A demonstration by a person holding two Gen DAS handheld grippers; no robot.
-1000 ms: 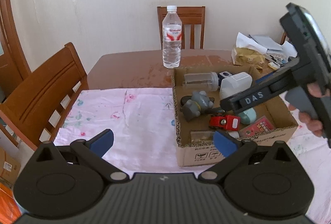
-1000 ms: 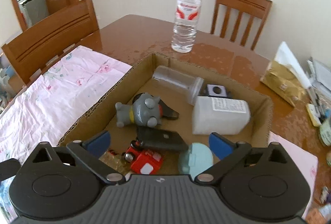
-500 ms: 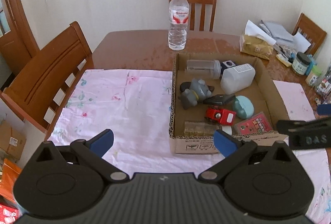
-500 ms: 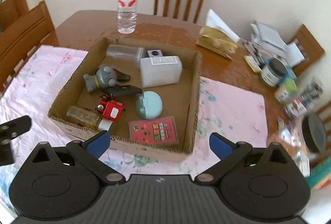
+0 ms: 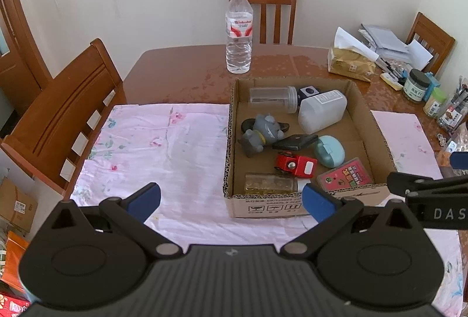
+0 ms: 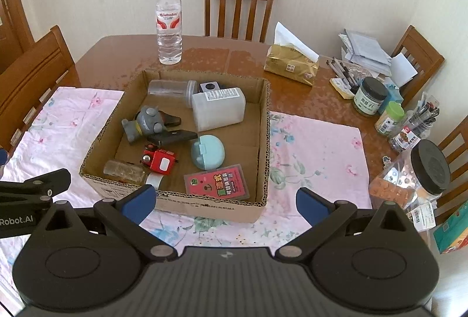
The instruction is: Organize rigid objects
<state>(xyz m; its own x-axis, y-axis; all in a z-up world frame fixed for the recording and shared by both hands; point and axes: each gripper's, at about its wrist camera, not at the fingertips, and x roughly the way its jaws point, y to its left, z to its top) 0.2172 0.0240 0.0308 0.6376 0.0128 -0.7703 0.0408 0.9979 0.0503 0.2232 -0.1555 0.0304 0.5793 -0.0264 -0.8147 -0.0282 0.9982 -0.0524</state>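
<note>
A shallow cardboard box (image 5: 377, 124) (image 6: 264, 112) sits on the table holding several objects: a grey toy figure (image 5: 261, 133) (image 6: 145, 124), a red toy car (image 5: 295, 165) (image 6: 159, 160), a teal round case (image 5: 329, 151) (image 6: 208, 151), a white plastic container (image 5: 321, 110) (image 6: 218, 109), a clear jar (image 5: 273, 94) (image 6: 171, 89), a black flat piece (image 5: 295, 141), a red card pack (image 5: 345, 178) (image 6: 218, 181) and a small amber bottle (image 5: 270, 184) (image 6: 124, 169). My left gripper (image 5: 231, 198) is open and empty, held back from the box's front left. My right gripper (image 6: 225, 201) is open and empty before the box's front wall.
A water bottle (image 5: 239, 33) (image 6: 169, 24) stands behind the box. A pink floral cloth (image 5: 163, 147) covers the table's left half. Jars, pens, papers and a tissue pack (image 6: 289, 65) crowd the right side. Wooden chairs (image 5: 61, 118) ring the table.
Both grippers have pulled back and up from the box; the right one had been low over its contents. The whole box and the table's right side have come into view.
</note>
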